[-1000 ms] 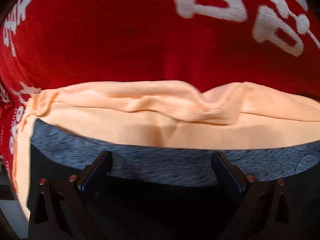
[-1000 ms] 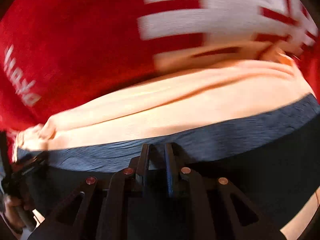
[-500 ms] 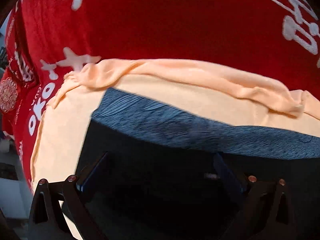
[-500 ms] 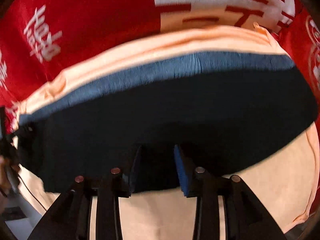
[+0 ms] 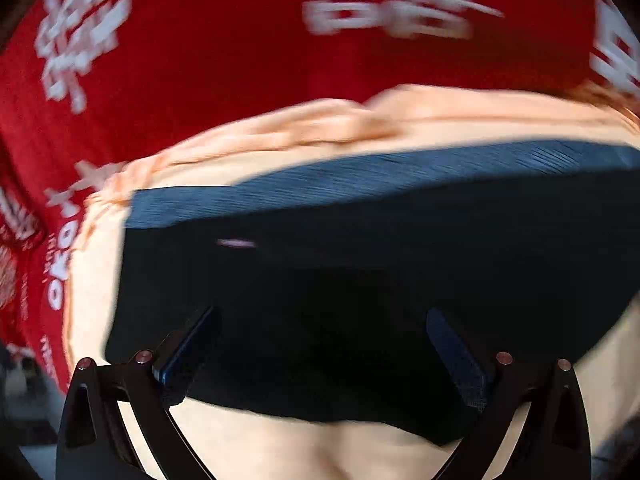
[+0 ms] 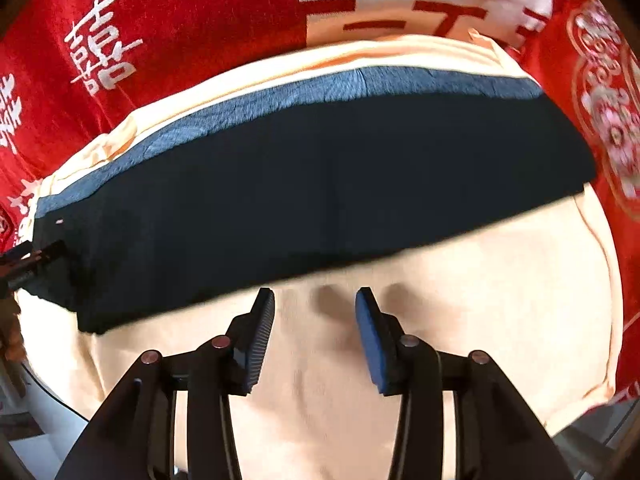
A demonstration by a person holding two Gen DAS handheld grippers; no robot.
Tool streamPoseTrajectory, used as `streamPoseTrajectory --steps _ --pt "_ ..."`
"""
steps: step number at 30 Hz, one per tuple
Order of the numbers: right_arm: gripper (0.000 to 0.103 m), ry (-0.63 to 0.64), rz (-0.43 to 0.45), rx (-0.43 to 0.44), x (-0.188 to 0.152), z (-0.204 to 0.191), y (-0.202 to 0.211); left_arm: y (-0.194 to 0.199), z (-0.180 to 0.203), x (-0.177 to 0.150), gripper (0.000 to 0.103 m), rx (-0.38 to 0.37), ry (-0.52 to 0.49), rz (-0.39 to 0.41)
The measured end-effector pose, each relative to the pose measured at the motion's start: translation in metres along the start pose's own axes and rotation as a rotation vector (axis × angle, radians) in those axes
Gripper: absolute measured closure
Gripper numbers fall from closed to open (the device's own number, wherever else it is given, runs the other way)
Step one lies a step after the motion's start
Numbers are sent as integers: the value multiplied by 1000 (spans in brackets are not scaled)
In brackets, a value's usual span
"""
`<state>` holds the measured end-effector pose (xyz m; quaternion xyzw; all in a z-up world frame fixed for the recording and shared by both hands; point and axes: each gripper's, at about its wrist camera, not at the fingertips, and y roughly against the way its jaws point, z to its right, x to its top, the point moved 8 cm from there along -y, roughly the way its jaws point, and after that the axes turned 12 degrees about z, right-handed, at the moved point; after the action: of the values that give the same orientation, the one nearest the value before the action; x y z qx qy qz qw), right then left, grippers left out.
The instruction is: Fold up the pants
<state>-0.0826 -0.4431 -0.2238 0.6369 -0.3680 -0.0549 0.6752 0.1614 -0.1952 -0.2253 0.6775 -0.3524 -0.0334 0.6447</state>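
The pants (image 5: 340,280) are dark navy with a lighter blue waistband (image 5: 360,184). They lie folded into a flat rectangle on a peach cloth (image 5: 280,148). In the right wrist view the pants (image 6: 320,184) lie across the middle with the waistband (image 6: 280,96) on the far side. My left gripper (image 5: 320,332) is open, its fingers wide apart over the near edge of the pants. My right gripper (image 6: 316,304) is open and empty, just short of the pants' near edge, over the peach cloth (image 6: 440,300).
A red cloth with white characters (image 5: 220,60) covers the surface beyond the peach cloth and shows in the right wrist view (image 6: 180,20). The left gripper's fingertip (image 6: 44,252) shows at the left edge of the right wrist view.
Both grippers have drawn back from the pants. The right gripper, shut on the pants a second ago, has opened and let go. The pants now lie folded.
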Motion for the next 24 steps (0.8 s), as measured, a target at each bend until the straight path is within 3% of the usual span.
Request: streamPoseTrajectory --steps 6,13,24 --pt "49 -125 -32 5 -26 32 16 29 83 -12 0 -97 -69 -34" --pt "48 -233 -40 -4 -46 77 31 41 135 -10 0 -139 -98 -52" --pt "48 -466 14 6 -29 166 30 37 206 17 0 -154 -93 -49"
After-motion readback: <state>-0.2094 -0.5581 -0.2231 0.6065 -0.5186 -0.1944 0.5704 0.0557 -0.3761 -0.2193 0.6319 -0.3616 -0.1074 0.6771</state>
